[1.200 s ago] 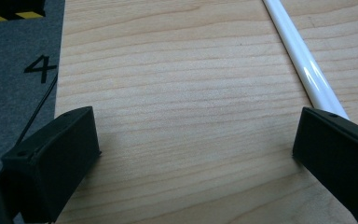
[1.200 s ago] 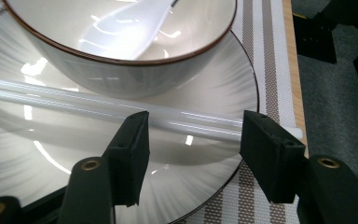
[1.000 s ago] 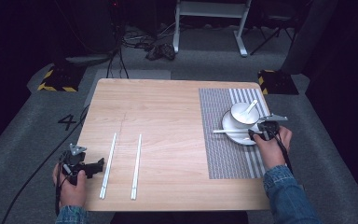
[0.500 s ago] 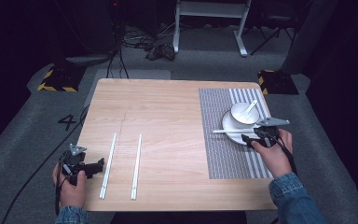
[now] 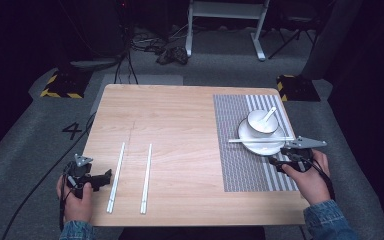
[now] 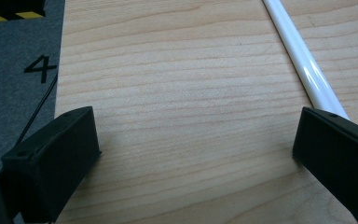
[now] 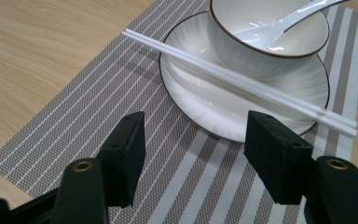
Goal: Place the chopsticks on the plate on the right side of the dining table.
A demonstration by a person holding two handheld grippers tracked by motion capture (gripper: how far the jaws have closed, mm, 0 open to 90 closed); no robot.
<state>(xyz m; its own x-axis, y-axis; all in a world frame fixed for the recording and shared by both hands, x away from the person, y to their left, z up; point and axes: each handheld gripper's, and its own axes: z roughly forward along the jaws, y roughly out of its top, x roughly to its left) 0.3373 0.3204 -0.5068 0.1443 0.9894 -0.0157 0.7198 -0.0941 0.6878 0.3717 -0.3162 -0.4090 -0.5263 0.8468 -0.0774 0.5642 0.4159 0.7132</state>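
At the table's [image 5: 180, 115] right edge a striped mat [image 5: 240, 165] carries a plate [image 5: 260, 145] and a bowl [image 5: 261, 121] with a spoon [image 5: 268, 116], and a chopstick pair [image 5: 255, 140] bridges the plate rim, kept off the mat. The right gripper [image 7: 193, 140] sits just beside the plate, fingers wide and empty. Near the front left corner, the left gripper [image 6: 191, 140] is also wide, beside two loose chopsticks [image 5: 116, 176], probably next.

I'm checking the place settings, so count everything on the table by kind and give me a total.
Chopsticks: 4, two loose on the wood, one and another, and a pair across the plate
Plate: 1
Bowl: 1
Spoon: 1
Placemat: 1
Total: 8
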